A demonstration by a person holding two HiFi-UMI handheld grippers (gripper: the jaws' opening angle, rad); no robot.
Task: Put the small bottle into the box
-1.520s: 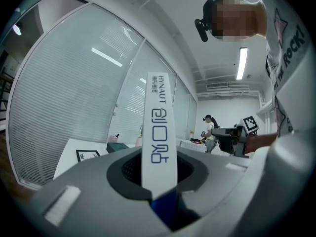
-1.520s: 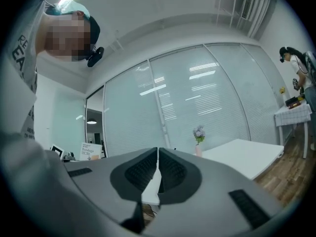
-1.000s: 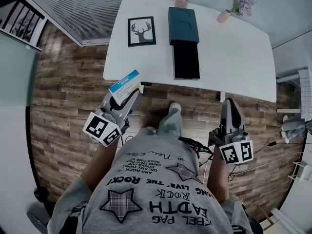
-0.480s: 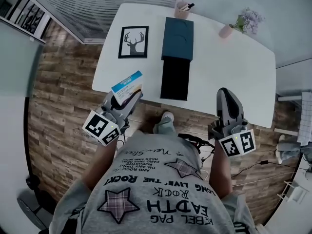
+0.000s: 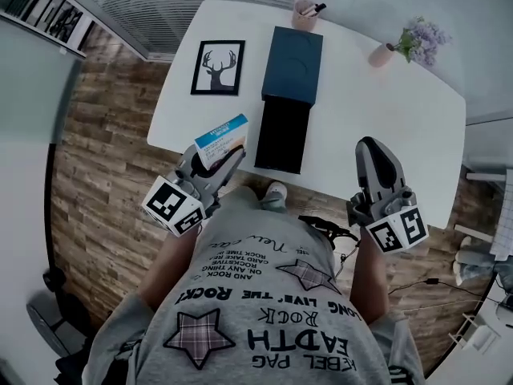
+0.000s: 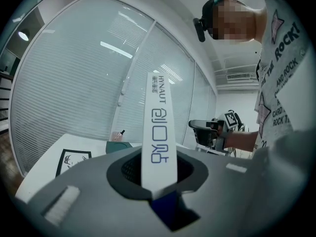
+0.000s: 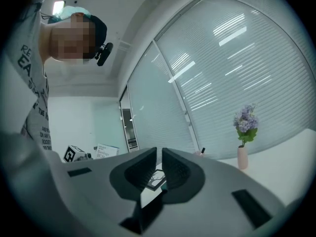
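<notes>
- The left gripper [image 5: 215, 165] is gripping a small blue, white and orange carton [image 5: 223, 137]; its fingers are pressing on the carton's lower end, and the carton is standing up out of them.
- That carton is hanging above the near edge of the white worktop [image 5: 377, 111], toward the near left corner and just left of a black tray [image 5: 282, 135].
- The right gripper [image 5: 372, 152] is hovering over the near edge toward the right side, with its fingers pressed together and nothing between them.
- The dark teal box [image 5: 293, 54] is lying flat around the middle of the worktop, reaching toward the far edge; the black tray is lying end to end with it and running to the near edge.
- I cannot tell from any view whether a bottle is sitting inside the carton.
- A framed deer picture [image 5: 217, 67] is lying flat near the left edge, beside the teal box.
- A pink cup [image 5: 304, 14] is standing at the far edge, and a pink vase of purple flowers [image 5: 383, 54] is standing toward the far right corner.
- The person is standing on a wood floor [image 5: 104, 175] at the near edge.
</notes>
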